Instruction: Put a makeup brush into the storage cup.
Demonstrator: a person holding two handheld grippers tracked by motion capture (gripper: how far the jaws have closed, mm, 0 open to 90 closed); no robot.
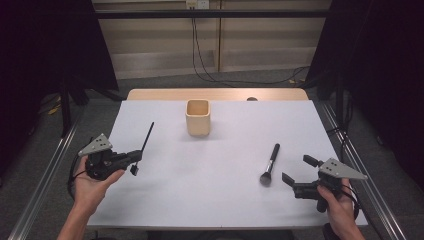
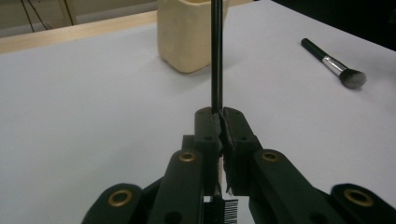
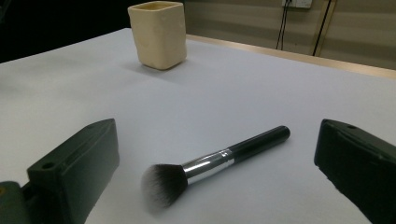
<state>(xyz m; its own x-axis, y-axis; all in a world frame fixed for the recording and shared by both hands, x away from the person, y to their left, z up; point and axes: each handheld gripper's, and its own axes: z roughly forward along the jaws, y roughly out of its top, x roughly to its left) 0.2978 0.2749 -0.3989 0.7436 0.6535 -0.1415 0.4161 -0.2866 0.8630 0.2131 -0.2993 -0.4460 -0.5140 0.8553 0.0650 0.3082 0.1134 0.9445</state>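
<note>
Clamping thin black comb [image 1: 147,138] near its toothed end, left hand-held gripper [image 1: 134,161] above worktop [image 1: 210,190]. Right hand-held gripper [image 1: 296,174] released, jaws apart beside brush [image 1: 270,164]. Cup [image 1: 198,117] farther back.

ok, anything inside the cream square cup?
From the high view the cream square ceramic cup looks empty: bare inner walls show through its open top. Its floor is hidden by the near wall, so something small lying flat cannot be ruled out.

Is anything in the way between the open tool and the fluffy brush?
No. The right tool is open, and the makeup brush lies flat on the bare white table just ahead of it. Nothing visible lies between them.
</note>
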